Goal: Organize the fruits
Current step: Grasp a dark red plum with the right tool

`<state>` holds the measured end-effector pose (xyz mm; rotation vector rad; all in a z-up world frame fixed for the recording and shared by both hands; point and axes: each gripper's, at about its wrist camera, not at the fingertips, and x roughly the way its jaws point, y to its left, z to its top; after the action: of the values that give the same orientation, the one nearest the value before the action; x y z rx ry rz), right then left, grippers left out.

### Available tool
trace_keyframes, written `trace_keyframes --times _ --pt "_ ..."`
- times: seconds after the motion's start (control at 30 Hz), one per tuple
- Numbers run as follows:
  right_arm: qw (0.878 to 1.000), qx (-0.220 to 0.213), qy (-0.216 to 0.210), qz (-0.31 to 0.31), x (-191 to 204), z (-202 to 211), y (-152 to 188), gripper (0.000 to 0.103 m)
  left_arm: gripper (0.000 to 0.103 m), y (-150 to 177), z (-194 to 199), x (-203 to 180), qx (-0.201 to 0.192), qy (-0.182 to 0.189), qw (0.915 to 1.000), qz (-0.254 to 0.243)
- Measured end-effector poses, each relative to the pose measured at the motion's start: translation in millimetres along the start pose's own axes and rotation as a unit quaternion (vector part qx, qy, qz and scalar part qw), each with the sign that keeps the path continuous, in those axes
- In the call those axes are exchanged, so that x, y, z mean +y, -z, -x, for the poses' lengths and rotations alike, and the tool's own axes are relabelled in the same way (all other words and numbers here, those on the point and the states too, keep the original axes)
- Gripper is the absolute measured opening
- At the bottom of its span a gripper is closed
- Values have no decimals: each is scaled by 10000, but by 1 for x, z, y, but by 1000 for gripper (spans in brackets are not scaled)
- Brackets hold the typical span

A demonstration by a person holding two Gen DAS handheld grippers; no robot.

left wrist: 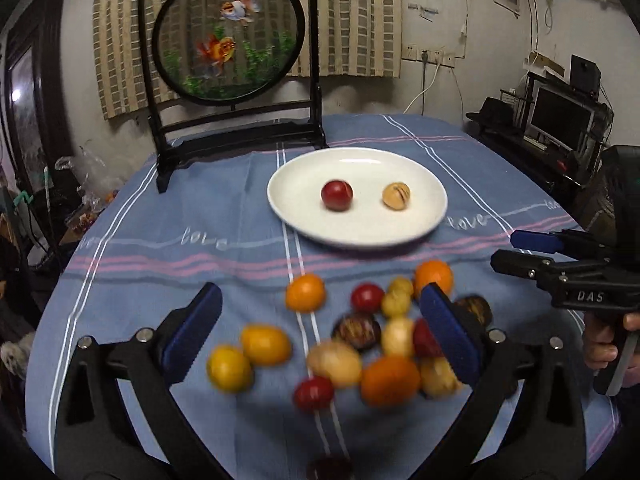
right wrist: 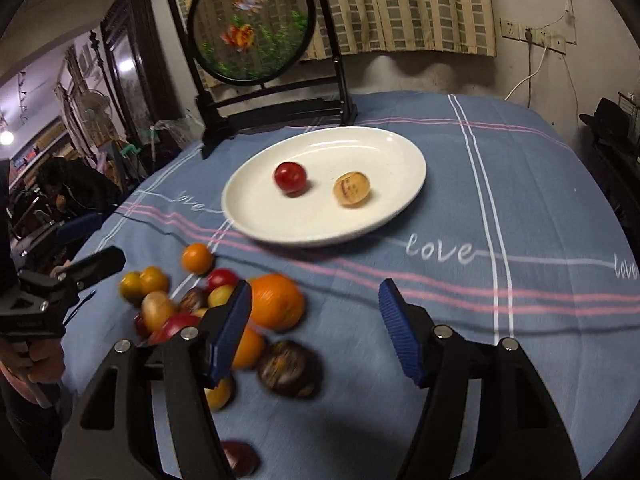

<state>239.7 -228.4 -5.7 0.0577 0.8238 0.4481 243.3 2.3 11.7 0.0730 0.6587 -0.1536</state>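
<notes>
Fruit of two kinds is seen on the white plate [left wrist: 304, 216]: a red fruit [left wrist: 337, 195] and a tan fruit [left wrist: 396, 196], apart from each other. The rest is heaped in a loose pile [left wrist: 372, 332] on the blue tablecloth [left wrist: 160, 248], nearer the camera than the plate. The left gripper [left wrist: 320, 336] is held above this pile with fingers spread wide and nothing between them. The right gripper [right wrist: 316, 328] is held beside the pile, its fingers parted and empty. A framed goldfish screen [left wrist: 230, 40] stands behind the plate.
</notes>
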Motion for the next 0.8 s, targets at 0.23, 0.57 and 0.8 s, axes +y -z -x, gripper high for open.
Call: trace_keyframes --times 0.23,0.57,0.8 --pt "9976 518 -29 454 35 15 54 66 101 60 47 -5 112 -34 9998 -180" --pt "9952 785 -139 572 55 17 82 67 101 107 43 12 433 -12 9991 22" --pt "9938 793 -14 777 66 16 87 67 101 113 49 13 245 275 9993 -18"
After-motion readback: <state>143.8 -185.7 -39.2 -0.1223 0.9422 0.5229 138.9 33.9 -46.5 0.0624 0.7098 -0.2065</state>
